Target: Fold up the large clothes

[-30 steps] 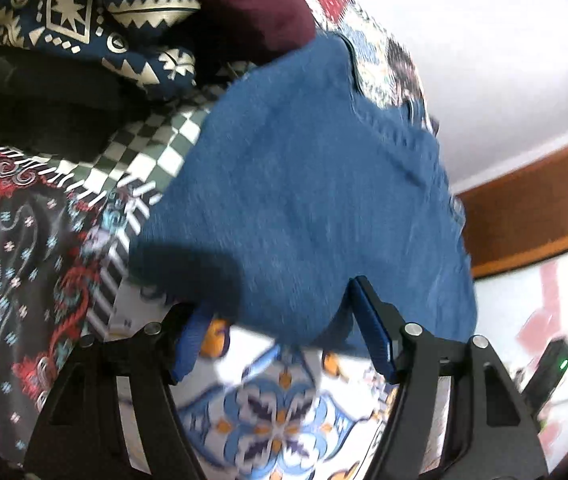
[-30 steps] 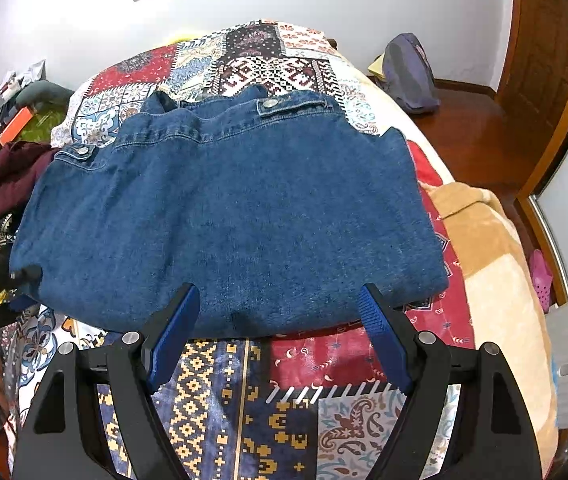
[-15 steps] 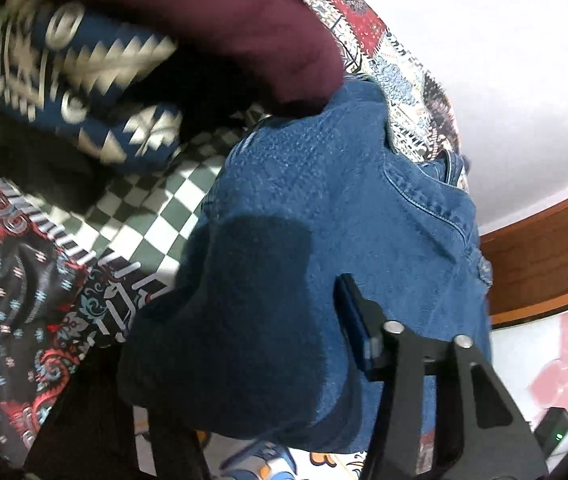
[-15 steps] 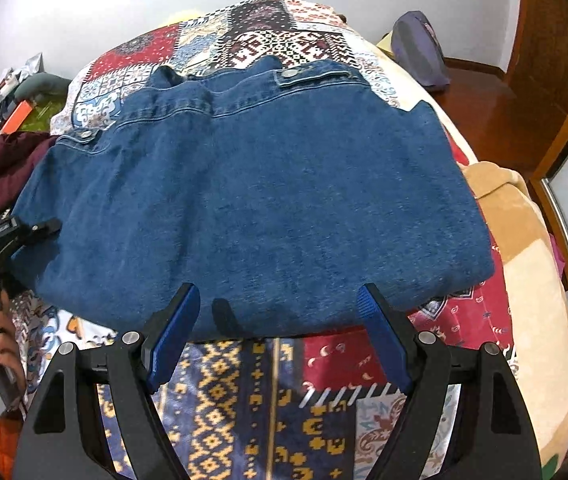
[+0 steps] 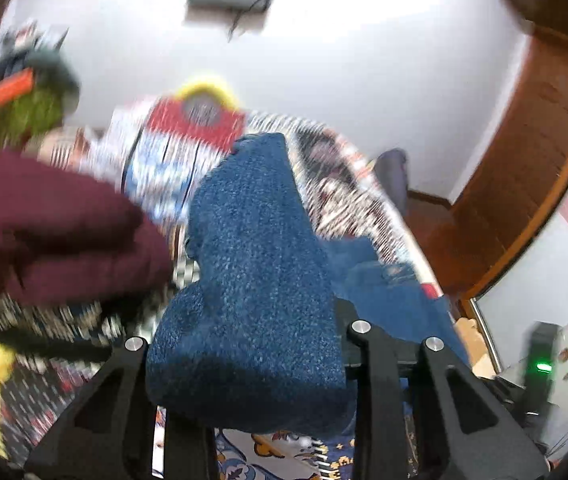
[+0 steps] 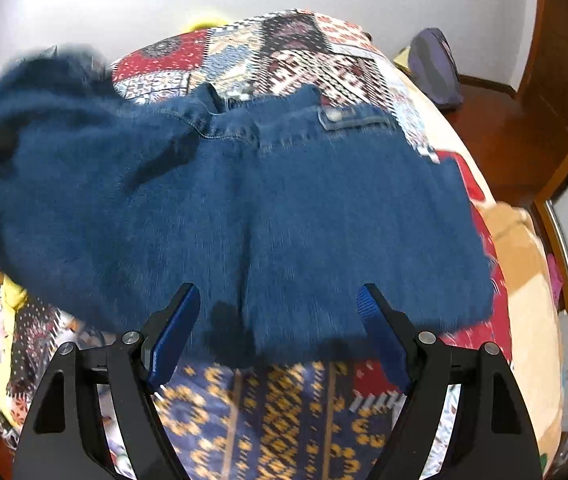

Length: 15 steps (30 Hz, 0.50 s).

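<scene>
Closing on a thick fold of the blue denim garment (image 5: 252,280), the left gripper (image 5: 244,344) is carrying cloth bunched between its black arms; its pads are hidden under the denim, so how tightly they are pressing cannot be told, though the fold is lifting up off the bed with it. The right gripper (image 6: 276,328) is hovering with its blue-padded jaws wide apart and nothing between them, just over the near hem of the same garment (image 6: 284,208), above the near edge of the bed.

The garment is lying spread across the middle of the bed on the patchwork quilt of red, navy and yellow patterned squares (image 6: 284,408), its right part flat and its left part rising, blurred, toward the left edge. Beyond it, the waistband with a buttoned tab (image 6: 344,114) is facing the far end of the bed.

At the left edge of the bed a heap of dark maroon cloth (image 5: 52,232) is sitting beside the raised denim. Past the right edge, a grey-purple bag (image 6: 436,68) is resting on the wooden floor against the white wall.
</scene>
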Available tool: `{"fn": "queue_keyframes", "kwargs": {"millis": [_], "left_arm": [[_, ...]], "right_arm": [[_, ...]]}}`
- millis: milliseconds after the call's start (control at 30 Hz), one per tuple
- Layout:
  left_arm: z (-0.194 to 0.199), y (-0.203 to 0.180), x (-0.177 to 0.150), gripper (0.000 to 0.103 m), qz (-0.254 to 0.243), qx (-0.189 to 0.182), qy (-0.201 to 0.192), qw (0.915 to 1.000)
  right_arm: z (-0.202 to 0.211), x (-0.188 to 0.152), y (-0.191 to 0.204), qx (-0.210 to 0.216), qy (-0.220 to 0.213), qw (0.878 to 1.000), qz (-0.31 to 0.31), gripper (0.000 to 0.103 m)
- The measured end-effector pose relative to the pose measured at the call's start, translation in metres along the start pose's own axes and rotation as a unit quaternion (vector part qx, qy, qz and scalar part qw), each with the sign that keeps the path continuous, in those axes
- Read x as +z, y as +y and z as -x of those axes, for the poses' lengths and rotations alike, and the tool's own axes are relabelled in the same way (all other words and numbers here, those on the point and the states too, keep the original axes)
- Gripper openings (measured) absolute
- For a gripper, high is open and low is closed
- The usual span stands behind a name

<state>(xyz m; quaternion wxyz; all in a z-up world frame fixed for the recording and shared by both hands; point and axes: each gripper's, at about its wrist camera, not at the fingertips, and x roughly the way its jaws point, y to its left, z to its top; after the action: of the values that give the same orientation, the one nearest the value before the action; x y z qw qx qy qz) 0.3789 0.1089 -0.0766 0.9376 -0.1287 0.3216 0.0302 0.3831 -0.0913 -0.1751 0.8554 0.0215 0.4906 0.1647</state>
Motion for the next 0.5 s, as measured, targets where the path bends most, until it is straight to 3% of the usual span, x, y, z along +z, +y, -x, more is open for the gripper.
{"fn": "queue_keyframes", "kwargs": {"millis": [133,233,367,500], "left_arm": [[0.034,0.006,0.018,0.028,-0.024,0.011,-0.044,0.9987],[0.041,0.017,0.021,0.028,-0.034,0.046,-0.058,0.9967],[0.025,0.037,0.012,0.028,-0.026,0.079,-0.033,0.996],[0.006,0.038,-0.002,0.028,-0.03,0.1,-0.011,0.9944]], "right_arm": [[-0.014,0.005,0.032,0.04,0.011,0.999,0.004,0.078],[-0.031,-0.003,0.066,0.092,0.033,0.995,0.021,0.078],[-0.061,-0.019,0.099,0.12,0.069,0.989,0.055,0.078],[-0.068,-0.024,0.093,0.134,0.085,0.985,0.066,0.078]]}}
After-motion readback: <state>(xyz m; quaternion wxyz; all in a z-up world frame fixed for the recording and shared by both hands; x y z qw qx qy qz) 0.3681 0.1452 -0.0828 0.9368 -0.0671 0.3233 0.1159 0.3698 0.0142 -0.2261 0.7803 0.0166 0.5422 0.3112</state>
